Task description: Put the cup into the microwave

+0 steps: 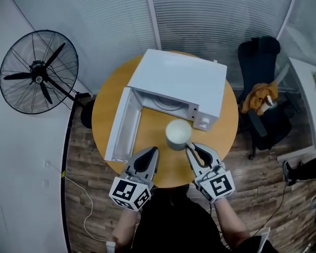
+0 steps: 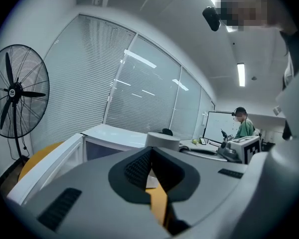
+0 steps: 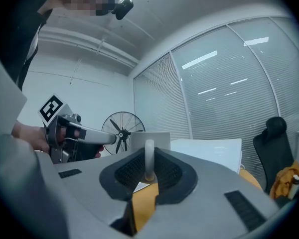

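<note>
A white cup (image 1: 178,133) hangs just above the round wooden table (image 1: 108,107), in front of the white microwave (image 1: 179,80). The microwave's door (image 1: 118,125) is swung open to the left and its cavity (image 1: 163,103) is in sight. My right gripper (image 1: 192,147) is shut on the cup's handle (image 3: 148,161), and the cup body (image 3: 142,139) stands just beyond the jaws. My left gripper (image 1: 150,153) is beside the cup's left, shut with nothing in it, its pads (image 2: 139,164) meeting. In the left gripper view the cup (image 2: 163,140) is ahead, with the open door (image 2: 55,158) at left.
A black standing fan (image 1: 39,73) is left of the table. A black office chair (image 1: 260,88) with an orange cloth on it stands at the right, beside a white desk (image 1: 308,94). A person (image 2: 244,126) sits far off in the room.
</note>
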`<action>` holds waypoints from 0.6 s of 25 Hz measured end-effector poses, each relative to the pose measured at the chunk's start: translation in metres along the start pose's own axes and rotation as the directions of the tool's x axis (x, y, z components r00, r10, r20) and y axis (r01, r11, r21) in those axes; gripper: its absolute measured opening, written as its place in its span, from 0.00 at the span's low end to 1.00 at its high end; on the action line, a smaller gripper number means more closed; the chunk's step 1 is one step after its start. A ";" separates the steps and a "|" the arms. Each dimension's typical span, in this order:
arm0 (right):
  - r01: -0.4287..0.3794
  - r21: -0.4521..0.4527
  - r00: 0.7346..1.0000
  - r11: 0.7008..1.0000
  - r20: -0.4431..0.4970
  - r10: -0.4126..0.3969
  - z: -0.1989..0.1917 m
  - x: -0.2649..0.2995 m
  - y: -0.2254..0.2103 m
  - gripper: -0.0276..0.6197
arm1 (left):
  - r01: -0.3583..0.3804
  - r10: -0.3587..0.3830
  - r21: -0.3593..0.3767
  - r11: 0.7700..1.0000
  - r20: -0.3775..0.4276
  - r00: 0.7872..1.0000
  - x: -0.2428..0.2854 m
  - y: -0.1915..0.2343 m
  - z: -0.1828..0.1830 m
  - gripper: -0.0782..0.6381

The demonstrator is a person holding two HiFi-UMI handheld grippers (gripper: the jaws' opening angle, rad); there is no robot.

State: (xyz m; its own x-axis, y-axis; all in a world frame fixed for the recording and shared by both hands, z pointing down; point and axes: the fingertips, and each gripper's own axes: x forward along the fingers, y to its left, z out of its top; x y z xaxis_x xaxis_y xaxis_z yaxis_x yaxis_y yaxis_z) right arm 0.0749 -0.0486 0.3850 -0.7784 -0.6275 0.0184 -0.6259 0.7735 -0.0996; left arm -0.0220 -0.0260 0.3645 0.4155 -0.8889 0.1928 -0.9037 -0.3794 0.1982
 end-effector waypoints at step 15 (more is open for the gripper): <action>0.067 -0.042 0.997 0.997 -0.034 -0.068 -0.048 0.053 -0.026 0.13 | 0.016 -0.016 -0.007 1.000 -0.024 1.000 0.037 0.030 -0.010 0.10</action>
State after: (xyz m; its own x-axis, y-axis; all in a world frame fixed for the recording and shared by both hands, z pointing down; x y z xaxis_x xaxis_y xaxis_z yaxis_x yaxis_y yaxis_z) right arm 0.0475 -0.0977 0.4363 -0.7349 -0.6756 0.0591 -0.6781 0.7328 -0.0563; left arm -0.0328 -0.0674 0.3867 0.4320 -0.8766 0.2123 -0.8964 -0.3914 0.2078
